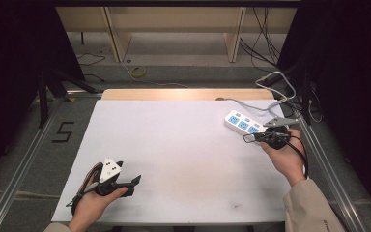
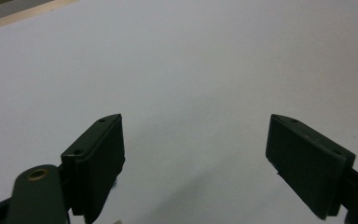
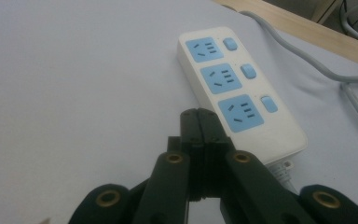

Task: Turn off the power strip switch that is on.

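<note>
A white power strip (image 1: 243, 123) with three blue sockets and blue switches lies at the table's right rear; in the right gripper view the power strip (image 3: 235, 88) sits just beyond the jaws. My right gripper (image 1: 249, 137) is shut with nothing between its jaws, its tip (image 3: 199, 114) close to the strip's near end, beside the lowest socket. My left gripper (image 1: 136, 181) rests low at the table's front left, held in a hand. Its jaws stand wide apart over bare white surface, and the left gripper (image 2: 196, 140) holds nothing.
The white table top (image 1: 174, 154) has a wooden strip at its back edge. A grey cable (image 1: 251, 104) runs from the power strip off the right rear corner, where more cables (image 1: 290, 92) lie. Metal rails flank the table; a "5" mark (image 1: 63, 131) is on the left floor.
</note>
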